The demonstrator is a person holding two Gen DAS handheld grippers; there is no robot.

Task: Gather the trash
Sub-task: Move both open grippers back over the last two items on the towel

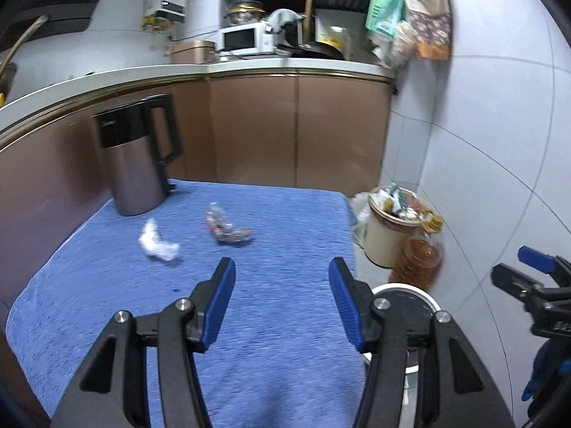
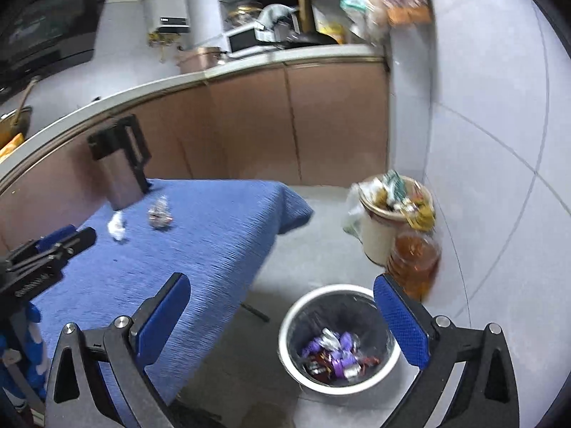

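**A:** Two pieces of trash are pictured on the blue-clothed table (image 1: 285,321): a crumpled white paper (image 1: 157,240) and a clear crinkled wrapper (image 1: 226,226), both lying toward the far edge, in front of a steel kettle (image 1: 137,157).

**B:** How are the claws shown?

**A:** The left claw (image 1: 282,287) is seen released and empty above the table's near half. The right claw (image 2: 282,317) is likewise spread wide, nothing held, over the floor off the right edge, above the white bin (image 2: 339,339), where wrappers are already gathered.

**B:** Which piece is better placed?

**A:** Both are found ahead of the left claw and to its left, the wrapper less so; its long axis runs roughly across the table. The left claw is judged the nearer.
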